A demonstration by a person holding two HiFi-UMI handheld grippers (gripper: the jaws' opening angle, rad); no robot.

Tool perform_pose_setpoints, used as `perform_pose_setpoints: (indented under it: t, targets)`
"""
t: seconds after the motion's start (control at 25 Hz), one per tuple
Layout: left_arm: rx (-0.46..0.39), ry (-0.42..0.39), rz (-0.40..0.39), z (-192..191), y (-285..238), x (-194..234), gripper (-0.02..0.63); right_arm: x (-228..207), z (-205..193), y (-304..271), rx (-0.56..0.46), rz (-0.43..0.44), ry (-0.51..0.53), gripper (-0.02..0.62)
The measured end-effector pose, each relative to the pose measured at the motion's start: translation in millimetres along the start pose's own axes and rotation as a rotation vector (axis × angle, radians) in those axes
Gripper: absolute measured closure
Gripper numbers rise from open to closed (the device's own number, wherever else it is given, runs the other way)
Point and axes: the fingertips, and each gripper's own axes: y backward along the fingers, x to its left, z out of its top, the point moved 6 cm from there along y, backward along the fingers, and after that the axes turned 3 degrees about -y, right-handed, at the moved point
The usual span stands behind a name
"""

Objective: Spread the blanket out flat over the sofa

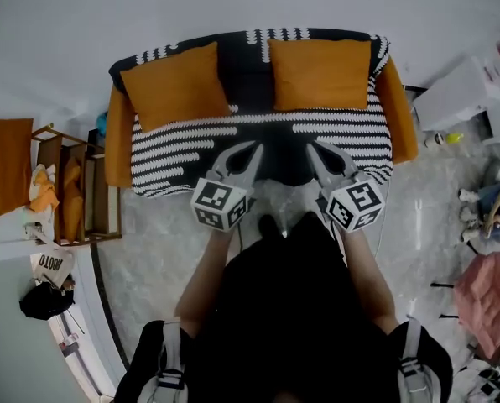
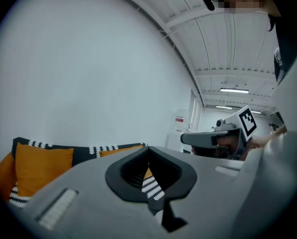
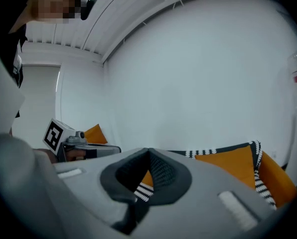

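Note:
A black-and-white striped blanket (image 1: 233,129) lies over the seat and back of the orange sofa (image 1: 118,145). Two orange cushions (image 1: 176,85) (image 1: 320,74) rest on top of it against the back. My left gripper (image 1: 255,148) and right gripper (image 1: 312,147) hover side by side over the blanket's front middle, tips toward the sofa. Both are shut with nothing between the jaws. In the left gripper view the closed tips (image 2: 148,149) point at the wall above the sofa, and striped blanket (image 2: 151,185) shows behind them. The right gripper view shows the same: shut tips (image 3: 149,151) and a cushion (image 3: 230,168).
A wooden shelf (image 1: 70,193) with orange cloth (image 1: 8,164) stands left of the sofa. White boxes (image 1: 461,91) sit at the right, with a seated person (image 1: 489,212) and a pink cloth (image 1: 485,296) below them. A dark bag (image 1: 44,300) lies at the lower left. I stand on a marbled floor (image 1: 162,242).

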Motion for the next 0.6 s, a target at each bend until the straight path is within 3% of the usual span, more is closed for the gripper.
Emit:
perform_pose_setpoints:
  t: [0.16, 0.6]
  targets:
    - [-0.017, 0.002, -0.013, 12, -5, -7, 0.595, -1, 9, 1, -0.018, 0.019, -0.024, 0.594]
    - [-0.03, -0.003, -0.035, 24, -9, -21, 0.595, 9, 17, 4, -0.014, 0.036, 0.038, 0.595]
